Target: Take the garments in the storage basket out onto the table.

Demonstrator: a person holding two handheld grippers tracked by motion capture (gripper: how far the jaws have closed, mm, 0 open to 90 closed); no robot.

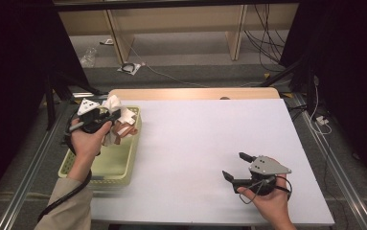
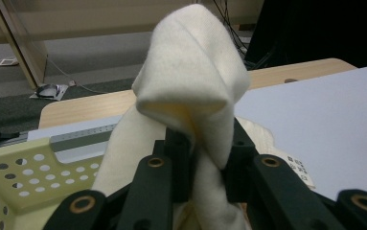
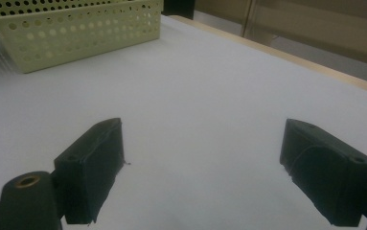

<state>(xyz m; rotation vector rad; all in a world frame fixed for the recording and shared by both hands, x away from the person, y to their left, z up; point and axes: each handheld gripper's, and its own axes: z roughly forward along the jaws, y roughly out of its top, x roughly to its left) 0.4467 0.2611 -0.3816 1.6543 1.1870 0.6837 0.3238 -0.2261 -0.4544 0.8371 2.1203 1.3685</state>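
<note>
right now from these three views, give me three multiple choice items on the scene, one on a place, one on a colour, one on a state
1. Where does the basket sit on the table?
A. at its left edge
B. at its middle
C. at its right edge

2. What colour is the cloth in the left gripper?
A. dark blue
B. cream white
C. red

3. How does the right gripper stand?
A. shut on the cloth
B. shut on the basket's rim
C. open, with nothing between its jaws

Answers:
1. A, the high view shows the basket by the left edge.
2. B, the left gripper view shows cream white fabric pinched between the jaws.
3. C, the right gripper view shows the jaws wide apart over bare table.
</note>
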